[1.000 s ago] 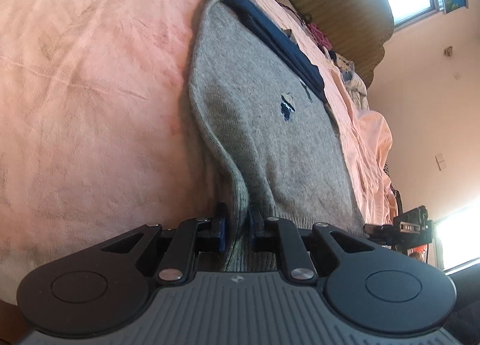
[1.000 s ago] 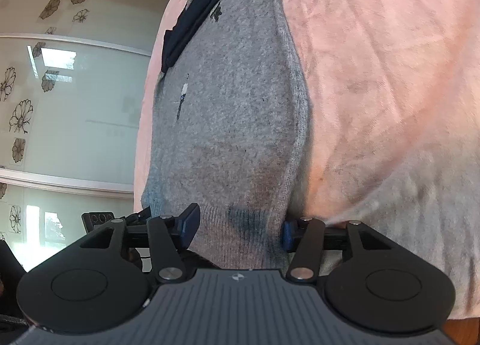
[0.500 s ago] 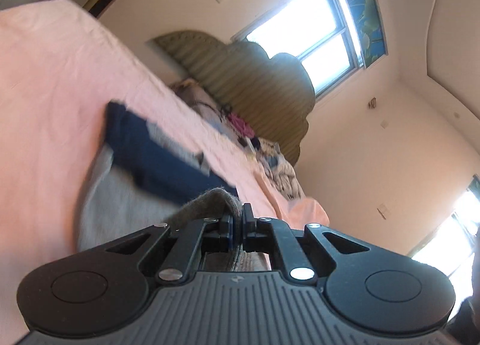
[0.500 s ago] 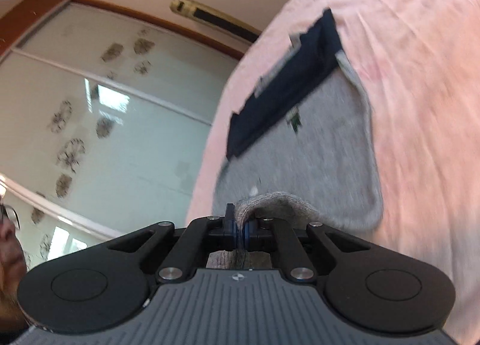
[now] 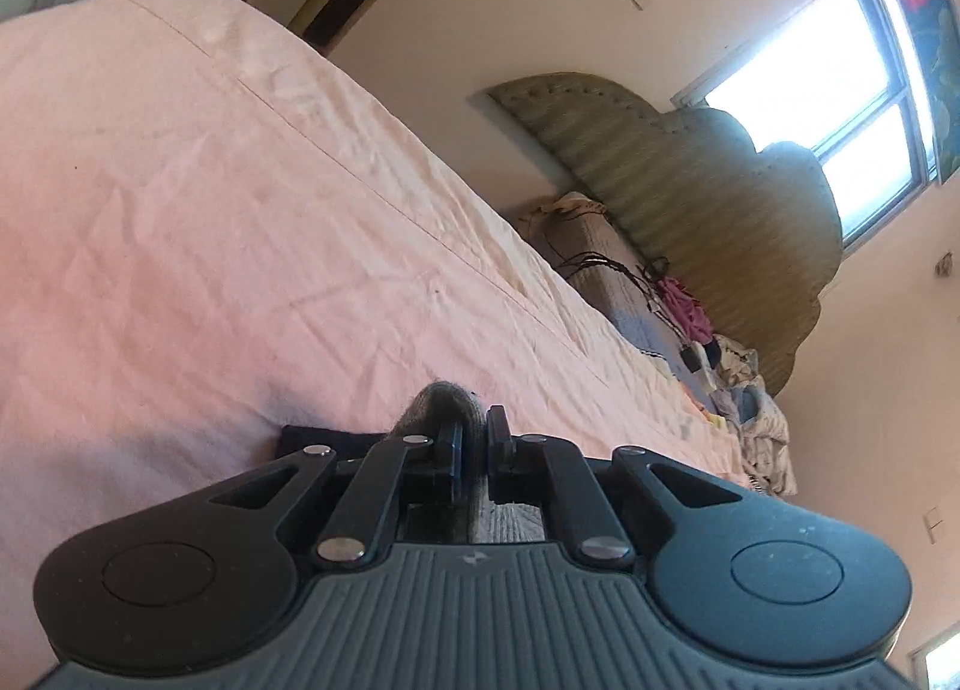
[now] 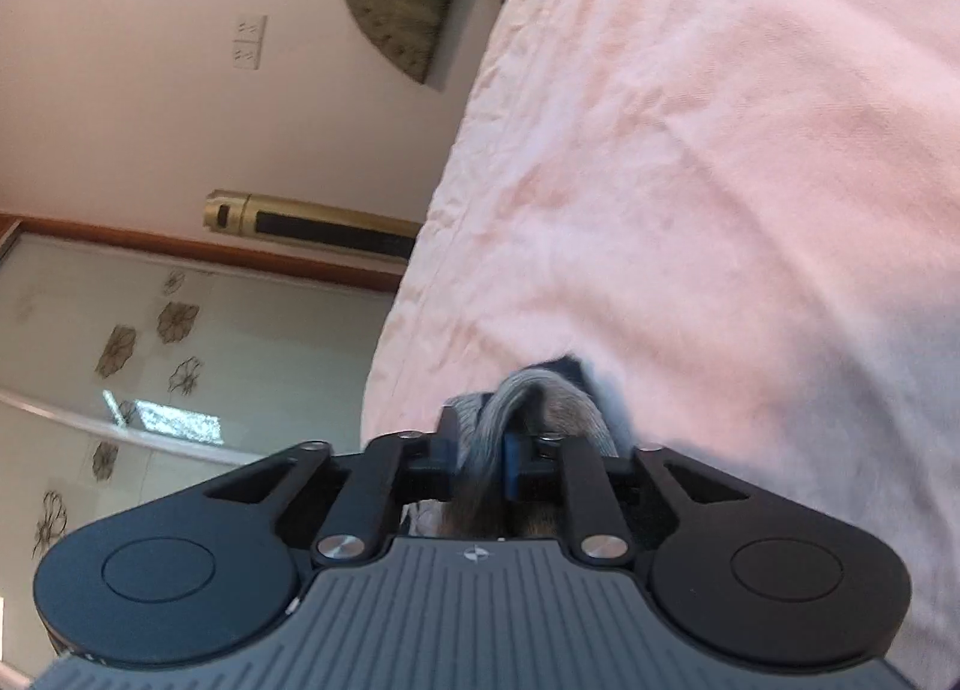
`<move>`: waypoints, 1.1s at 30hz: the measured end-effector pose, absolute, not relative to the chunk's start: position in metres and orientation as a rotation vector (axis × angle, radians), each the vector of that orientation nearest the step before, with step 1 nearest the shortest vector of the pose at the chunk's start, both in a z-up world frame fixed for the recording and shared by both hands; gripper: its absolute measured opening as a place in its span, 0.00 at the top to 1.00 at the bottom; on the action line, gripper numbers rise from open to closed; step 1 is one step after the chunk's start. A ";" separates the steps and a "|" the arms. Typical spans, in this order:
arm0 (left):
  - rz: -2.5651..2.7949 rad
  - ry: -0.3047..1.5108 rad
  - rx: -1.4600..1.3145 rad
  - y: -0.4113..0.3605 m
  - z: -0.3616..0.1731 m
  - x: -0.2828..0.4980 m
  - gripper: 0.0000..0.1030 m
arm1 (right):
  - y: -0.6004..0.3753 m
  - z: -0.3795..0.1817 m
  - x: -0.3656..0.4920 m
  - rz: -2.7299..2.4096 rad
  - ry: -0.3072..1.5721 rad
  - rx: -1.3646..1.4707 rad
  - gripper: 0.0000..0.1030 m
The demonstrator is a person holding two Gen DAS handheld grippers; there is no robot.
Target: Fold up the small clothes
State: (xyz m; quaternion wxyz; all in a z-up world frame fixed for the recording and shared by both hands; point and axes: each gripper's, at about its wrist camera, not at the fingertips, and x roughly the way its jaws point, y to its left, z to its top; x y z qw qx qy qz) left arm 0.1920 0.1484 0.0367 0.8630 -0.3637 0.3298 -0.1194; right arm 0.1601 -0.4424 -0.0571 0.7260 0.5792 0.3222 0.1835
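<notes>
The grey knitted sweater (image 5: 435,399) lies on the pink bed sheet (image 5: 240,210), mostly hidden under my grippers. My left gripper (image 5: 474,438) pinches a raised fold of it, its jaws just starting to open. A strip of the navy part (image 5: 312,438) shows to the left of that fold. In the right wrist view, a grey fold of the sweater (image 6: 528,390) runs between the fingers of my right gripper (image 6: 480,444). Those jaws are opening and the fold sits loosely in the gap. A navy corner (image 6: 570,366) peeks out beyond it.
Beyond the fold the pink sheet (image 6: 720,150) stretches wide. A green padded headboard (image 5: 690,174), a rolled grey bolster (image 5: 600,246) and a pile of loose clothes (image 5: 738,390) sit at the bed's far end. Flower-patterned sliding doors (image 6: 180,360) stand past the bed's edge.
Both grippers closed on the sweater's hem, lifted it and carried it forward over the body towards the navy end. The spread grey body has dropped out of view. The right jaws have since widened.
</notes>
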 end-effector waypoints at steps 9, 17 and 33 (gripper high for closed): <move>-0.113 0.592 -0.635 0.162 0.048 0.106 0.26 | -0.454 -0.016 0.108 0.452 0.622 1.074 0.24; -0.004 0.625 -0.782 0.162 0.006 -0.054 0.26 | -0.449 -0.020 -0.036 0.425 0.768 0.932 0.22; 0.078 0.677 -0.771 0.116 -0.018 0.012 0.94 | -0.364 -0.037 0.002 0.226 0.669 0.878 0.43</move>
